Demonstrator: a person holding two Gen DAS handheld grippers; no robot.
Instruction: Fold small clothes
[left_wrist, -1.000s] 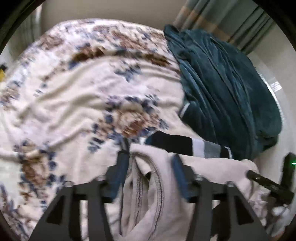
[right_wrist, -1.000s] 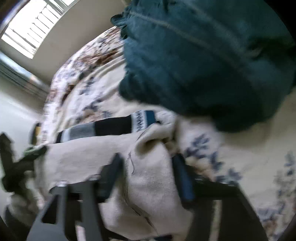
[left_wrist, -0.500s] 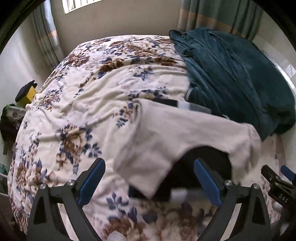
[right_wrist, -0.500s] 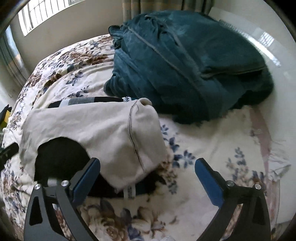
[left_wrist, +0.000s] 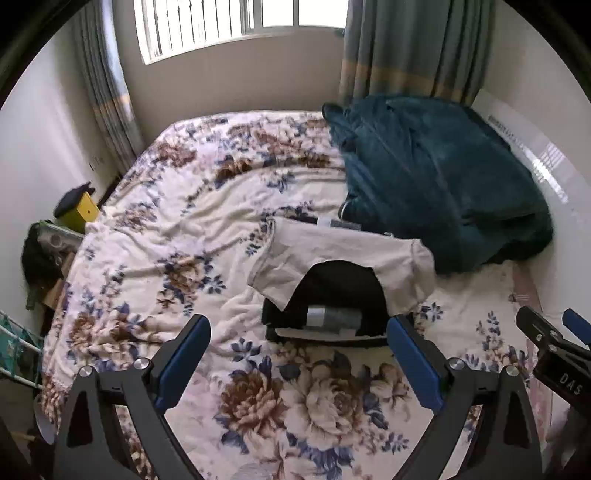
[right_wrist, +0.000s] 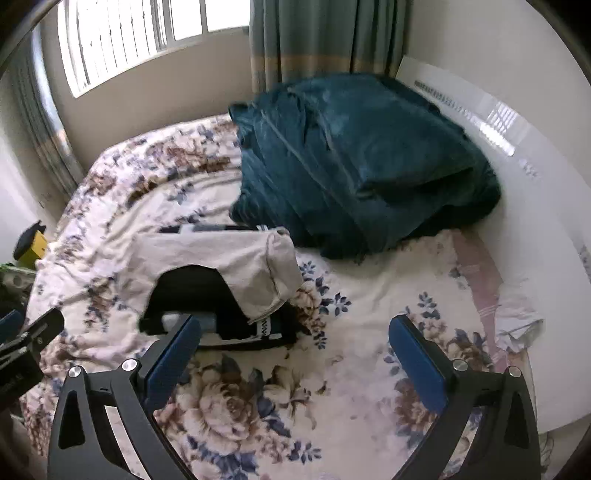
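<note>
A small beige garment (left_wrist: 332, 247) lies folded over on the floral bedspread (left_wrist: 207, 229), with a black and grey banded piece (left_wrist: 332, 314) showing under its front edge. It also shows in the right wrist view (right_wrist: 221, 251), with the black piece (right_wrist: 221, 314) below it. My left gripper (left_wrist: 297, 358) is open and empty, held above the bed in front of the garment. My right gripper (right_wrist: 293, 354) is open and empty, to the right of the garment. Its tip shows at the right edge of the left wrist view (left_wrist: 546, 339).
A heap of teal blanket (left_wrist: 436, 177) lies at the back right of the bed, touching the garment's far edge. A white headboard (right_wrist: 517, 184) runs along the right. A yellow box (left_wrist: 83, 212) and clutter stand left of the bed. Window and curtains are behind.
Both grippers were shut on the beige garment a second ago. They let it go, opened wide and drew back and up. The garment now lies on the bed.
</note>
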